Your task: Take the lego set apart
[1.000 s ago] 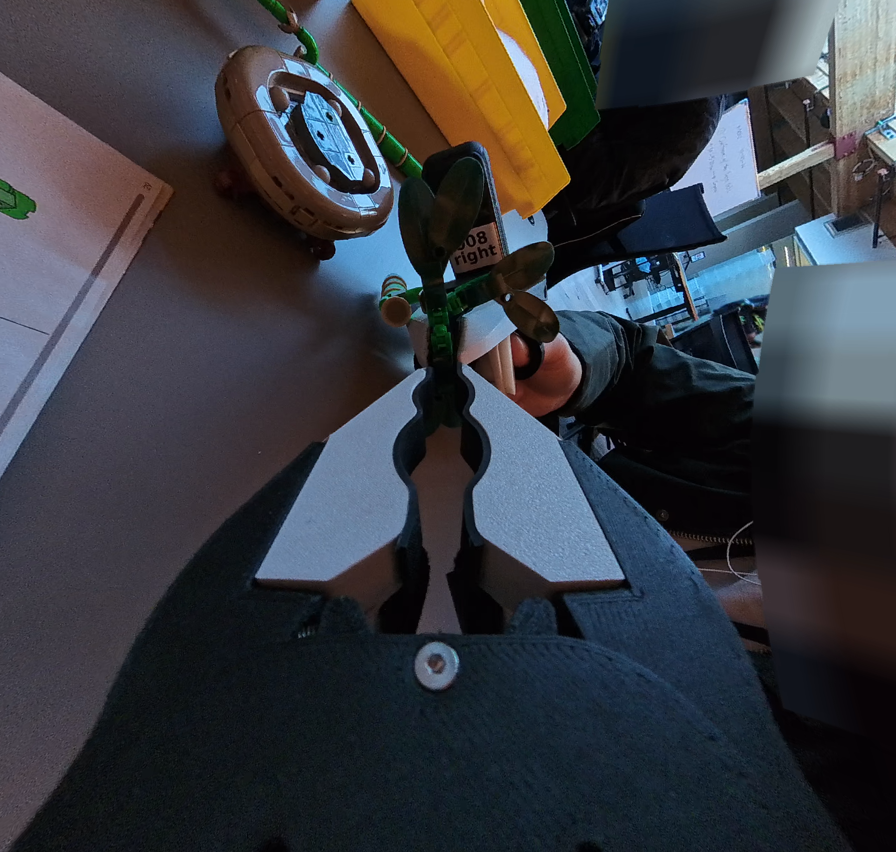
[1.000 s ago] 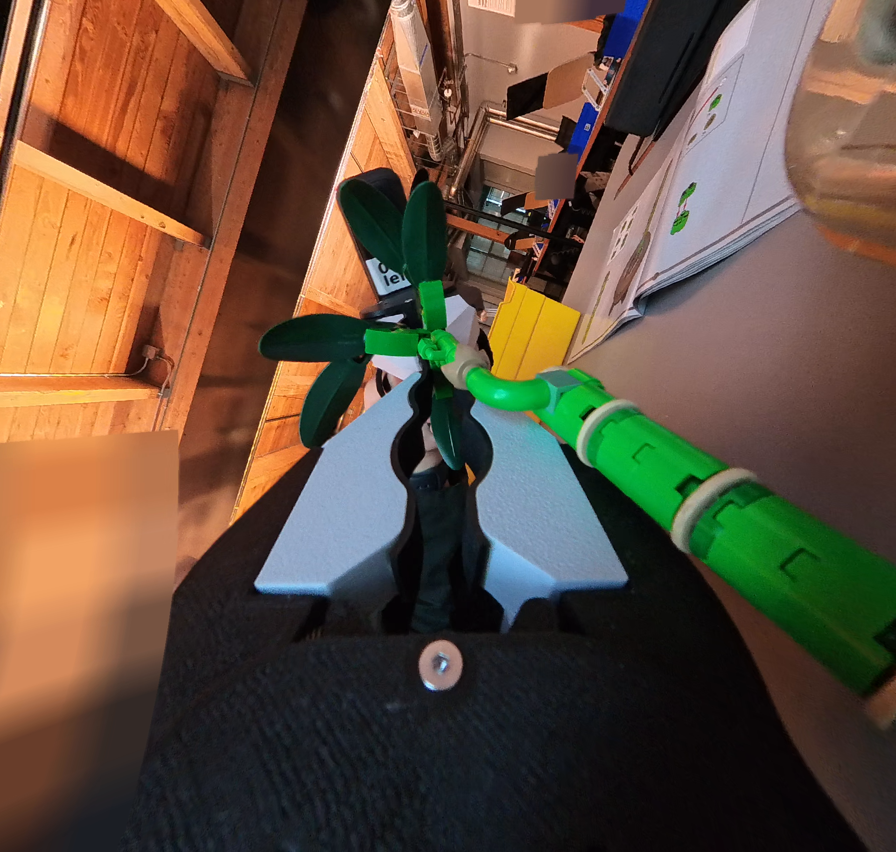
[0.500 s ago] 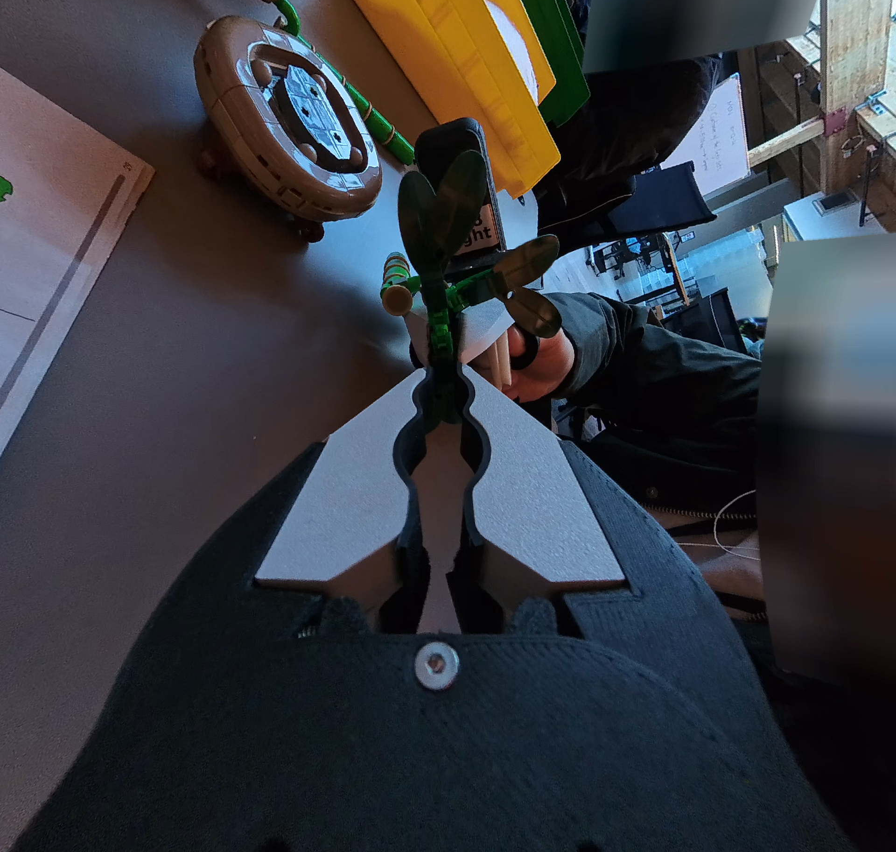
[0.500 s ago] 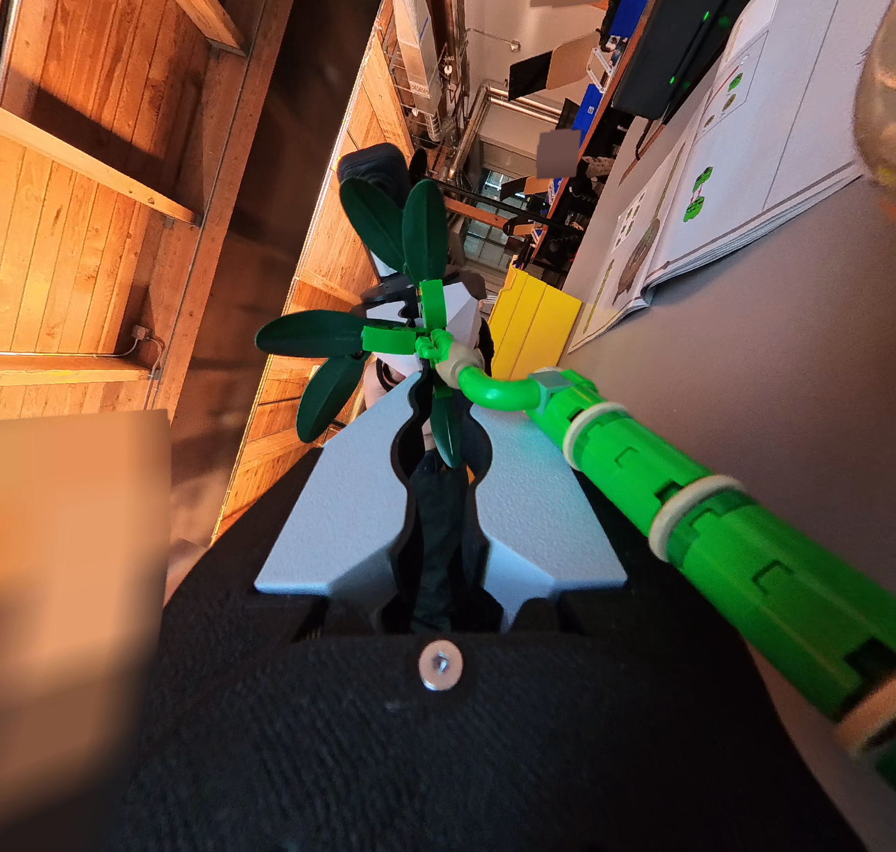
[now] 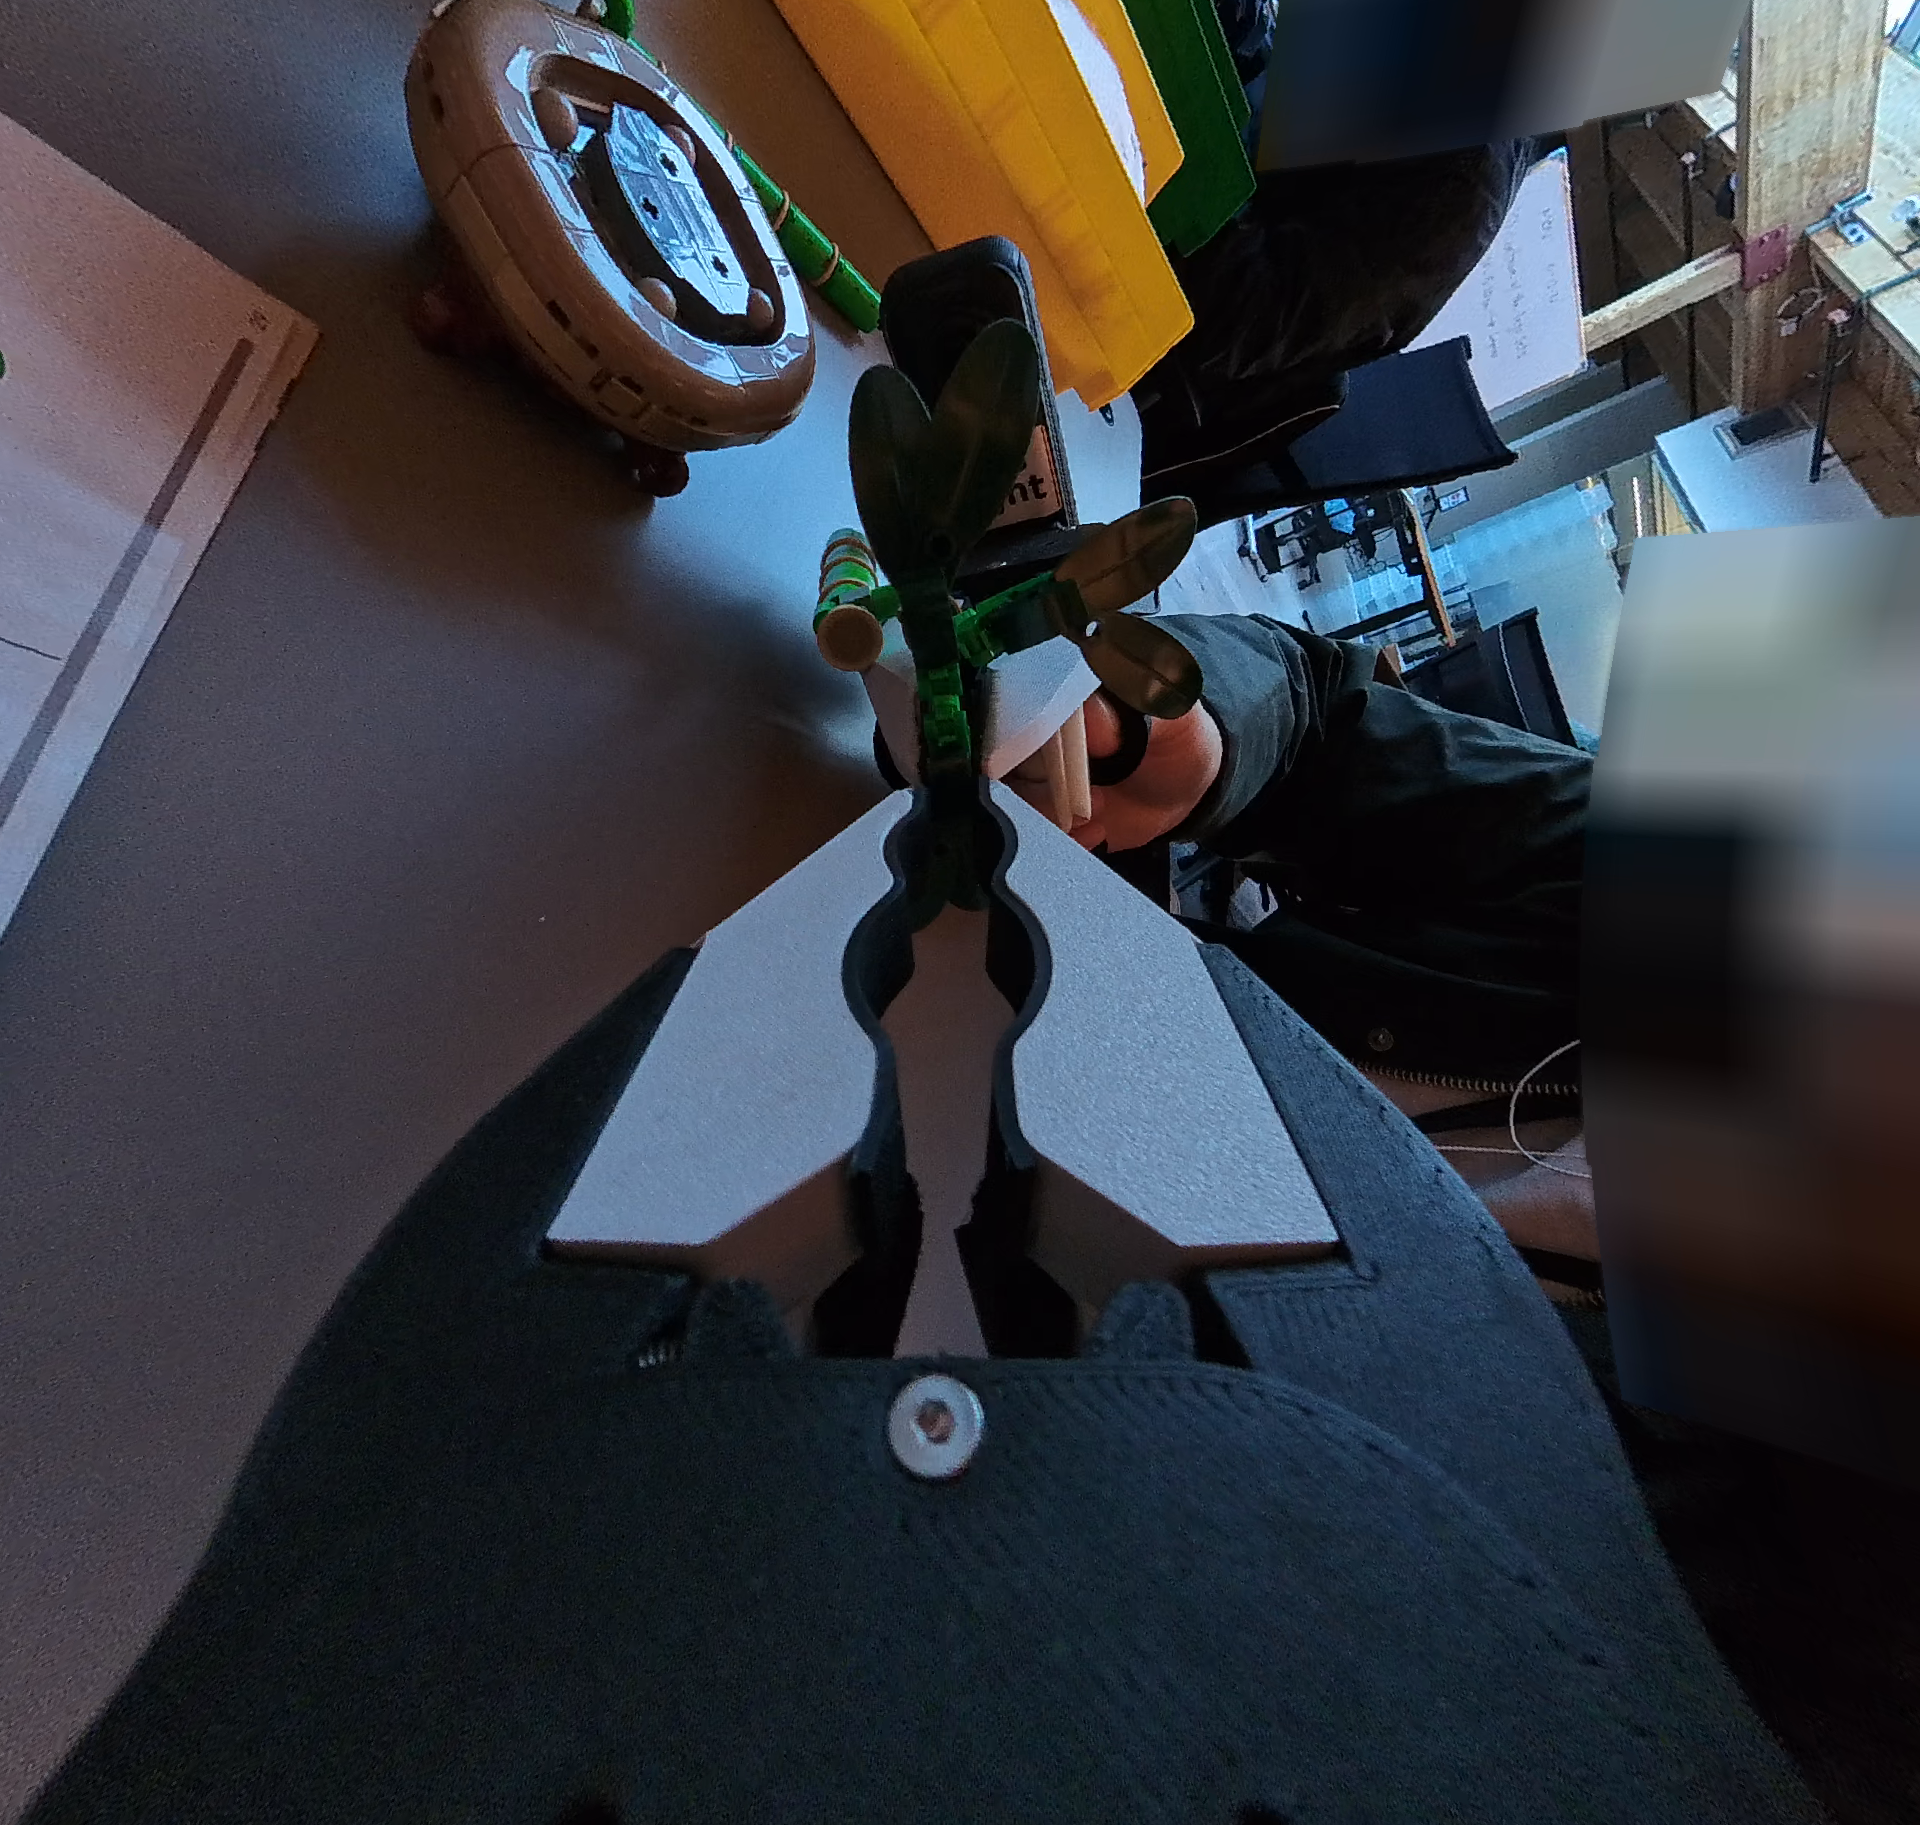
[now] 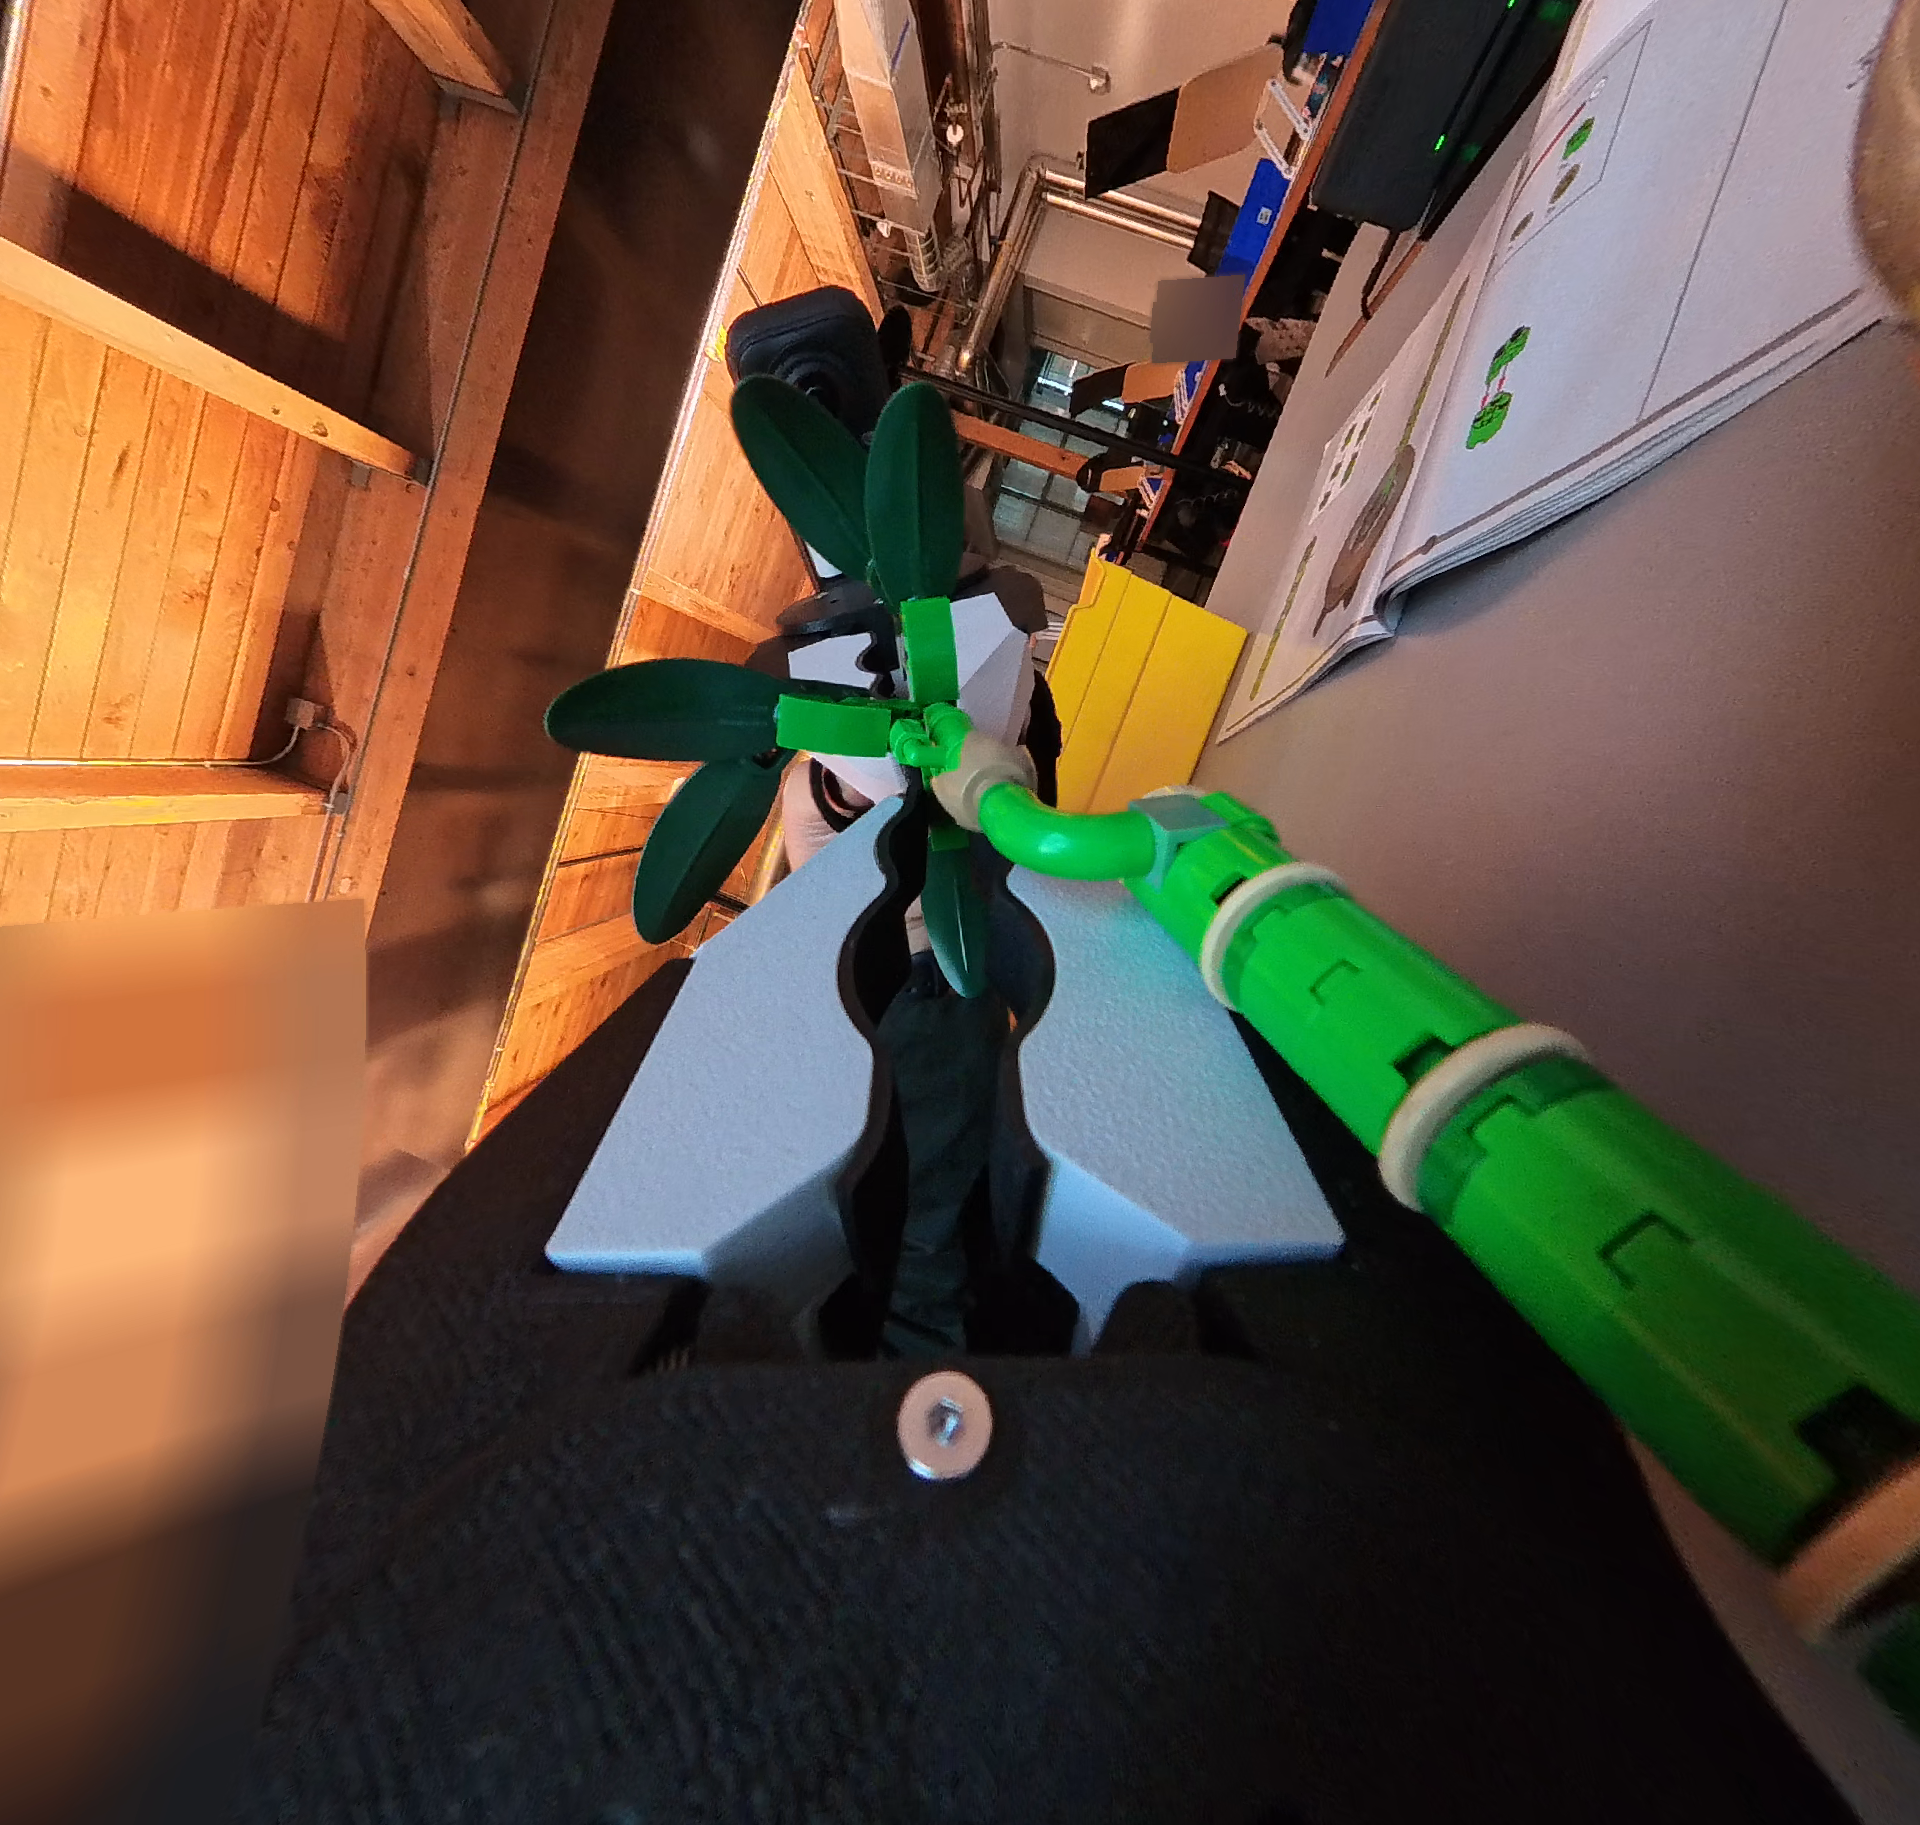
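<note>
Holding the lego plant sprig (image 5: 940, 653) in mid-air above the grey worktop (image 5: 364, 736), you have both tools clamped on it. Your left gripper (image 5: 943, 840) has its fingers (image 5: 1091, 944) closed on one dark leaf end; your right gripper (image 6: 940, 882) pinches another leaf (image 6: 956, 918), with the thick green stalk (image 6: 1455, 1079) trailing off to the side.

Handling judgement: the assembly looks light, rigid plastic with thin leaves on small clip joints, likely to pop free suddenly or flex. Grip nearer the bright green connector (image 6: 914, 726) than the leaf tips, and pull along the joint axis.

On the worktop lie a round brown pot base (image 5: 613, 237), another green stem (image 5: 800, 237), an open instruction booklet (image 6: 1662, 321) and yellow bins (image 5: 987, 113). Beyond is a timber-walled workshop, with a seated person opposite.
</note>
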The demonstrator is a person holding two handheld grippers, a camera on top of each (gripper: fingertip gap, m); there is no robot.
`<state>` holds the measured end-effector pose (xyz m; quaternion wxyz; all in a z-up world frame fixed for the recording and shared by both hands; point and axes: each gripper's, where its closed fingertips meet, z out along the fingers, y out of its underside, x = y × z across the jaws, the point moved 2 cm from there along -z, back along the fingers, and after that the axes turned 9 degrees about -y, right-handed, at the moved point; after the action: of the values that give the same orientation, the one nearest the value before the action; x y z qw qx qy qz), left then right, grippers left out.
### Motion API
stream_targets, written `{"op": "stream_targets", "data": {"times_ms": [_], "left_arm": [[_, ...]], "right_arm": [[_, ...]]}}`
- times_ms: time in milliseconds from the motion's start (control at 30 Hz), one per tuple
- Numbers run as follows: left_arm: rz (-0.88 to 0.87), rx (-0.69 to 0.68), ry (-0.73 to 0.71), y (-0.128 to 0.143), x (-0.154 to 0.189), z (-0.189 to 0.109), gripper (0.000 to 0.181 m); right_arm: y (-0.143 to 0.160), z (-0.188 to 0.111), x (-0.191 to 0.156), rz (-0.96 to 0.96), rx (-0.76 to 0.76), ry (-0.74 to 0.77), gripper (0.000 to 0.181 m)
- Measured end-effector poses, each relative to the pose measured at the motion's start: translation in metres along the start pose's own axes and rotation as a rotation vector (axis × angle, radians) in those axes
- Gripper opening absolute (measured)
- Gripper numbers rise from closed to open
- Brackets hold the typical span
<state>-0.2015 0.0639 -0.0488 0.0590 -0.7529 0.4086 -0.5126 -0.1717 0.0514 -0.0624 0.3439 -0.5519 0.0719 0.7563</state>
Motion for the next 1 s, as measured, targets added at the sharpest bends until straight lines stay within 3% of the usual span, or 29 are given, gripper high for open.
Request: {"op": "stream_targets", "data": {"times_ms": [500,633,867,1000], "left_arm": [[0.004,-0.021,-0.001,0.003,-0.001,-0.001,0.005],[-0.02,-0.069,-0.001,0.013,-0.009,-0.004,0.006],[-0.11,-0.024,-0.055,0.013,-0.037,-0.02,0.005],[-0.101,-0.044,-0.06,0.015,-0.037,-0.02,0.006]], "right_arm": [[0.003,0.001,0.001,0.002,-0.018,0.005,0.006],[0.014,0.005,0.008,-0.012,-0.127,0.055,0.007],[0.023,0.006,0.007,-0.425,-0.403,0.263,0.016],[0.01,0.003,0.0,-0.884,-0.494,0.415,0.008]]}}
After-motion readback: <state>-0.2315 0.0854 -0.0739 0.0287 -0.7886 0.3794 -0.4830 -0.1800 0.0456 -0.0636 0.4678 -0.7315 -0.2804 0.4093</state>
